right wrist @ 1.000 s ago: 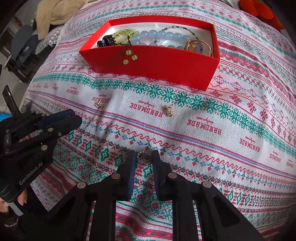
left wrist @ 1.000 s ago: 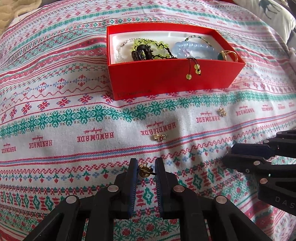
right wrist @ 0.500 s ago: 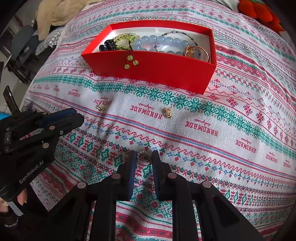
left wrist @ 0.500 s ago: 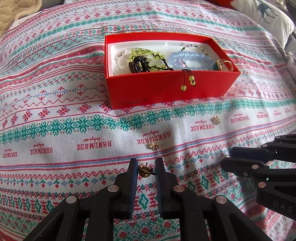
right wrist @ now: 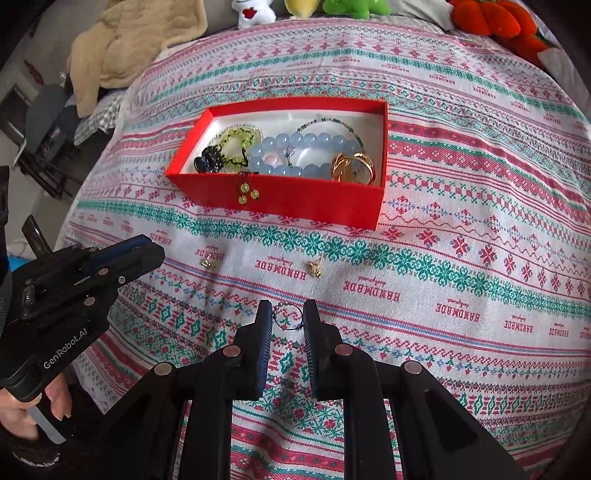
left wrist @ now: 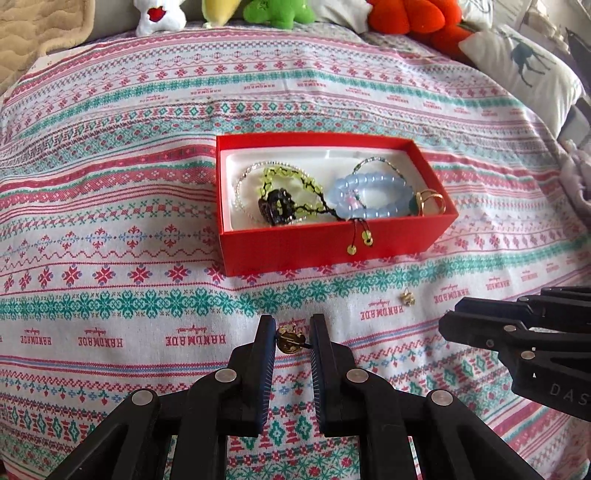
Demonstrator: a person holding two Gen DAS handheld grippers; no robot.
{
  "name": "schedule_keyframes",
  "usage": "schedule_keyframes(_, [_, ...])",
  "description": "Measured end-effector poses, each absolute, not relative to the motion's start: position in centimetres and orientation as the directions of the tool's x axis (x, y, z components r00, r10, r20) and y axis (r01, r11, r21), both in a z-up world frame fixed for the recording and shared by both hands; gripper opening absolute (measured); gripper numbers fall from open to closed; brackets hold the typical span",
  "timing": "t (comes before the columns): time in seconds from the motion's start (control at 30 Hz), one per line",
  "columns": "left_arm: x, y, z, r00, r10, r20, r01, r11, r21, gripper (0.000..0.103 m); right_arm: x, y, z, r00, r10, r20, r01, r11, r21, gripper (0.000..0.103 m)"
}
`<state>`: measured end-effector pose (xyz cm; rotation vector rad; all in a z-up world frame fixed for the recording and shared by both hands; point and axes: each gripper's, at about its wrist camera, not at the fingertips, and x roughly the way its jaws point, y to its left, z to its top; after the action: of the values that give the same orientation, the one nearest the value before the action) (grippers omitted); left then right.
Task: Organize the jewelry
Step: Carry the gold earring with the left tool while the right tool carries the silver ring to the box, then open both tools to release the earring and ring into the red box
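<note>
A red box (left wrist: 332, 247) (right wrist: 295, 199) sits on the patterned cloth and holds bead bracelets, a black piece and gold rings (right wrist: 351, 168). My left gripper (left wrist: 293, 338) is shut on a small gold earring (left wrist: 288, 338) and holds it above the cloth in front of the box. My right gripper (right wrist: 288, 317) is shut on a thin beaded ring (right wrist: 287, 317), also above the cloth. Two more gold earrings lie loose on the cloth, one (right wrist: 314, 267) (left wrist: 407, 297) in front of the box and one (right wrist: 207, 263) to its left.
The patterned cloth (left wrist: 110, 295) covers a soft raised surface. Plush toys (left wrist: 406, 18) line the far edge, with a pillow (left wrist: 524, 66) at the far right. A beige blanket (right wrist: 122, 48) lies at the far left. A cord with green beads (left wrist: 360, 240) hangs over the box's front wall.
Both grippers have risen and tilted, so the box now sits lower and further in view. Each still holds its piece. The loose earrings have not moved.
</note>
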<state>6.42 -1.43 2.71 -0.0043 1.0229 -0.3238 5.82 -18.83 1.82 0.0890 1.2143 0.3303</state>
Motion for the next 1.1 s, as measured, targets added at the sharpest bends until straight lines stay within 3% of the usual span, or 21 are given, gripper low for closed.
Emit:
schedule_keyframes(0.63, [13.2,-2.6,3.3,0.545,-0.340,-0.767,0.215,0.940,-0.264,0.013,10.9,-18.8,4.5,0.460,0.357,-0.813,-0.122,0.932,0.340,0.018])
schedule_keyframes(1.1, [15.4,-2.6,2.0,0.553,-0.302,-0.776,0.197,0.953,-0.231,0.015,13.3,-20.7,3.5,0.495,0.334,-0.802,-0.082,0.937,0.340,0.018])
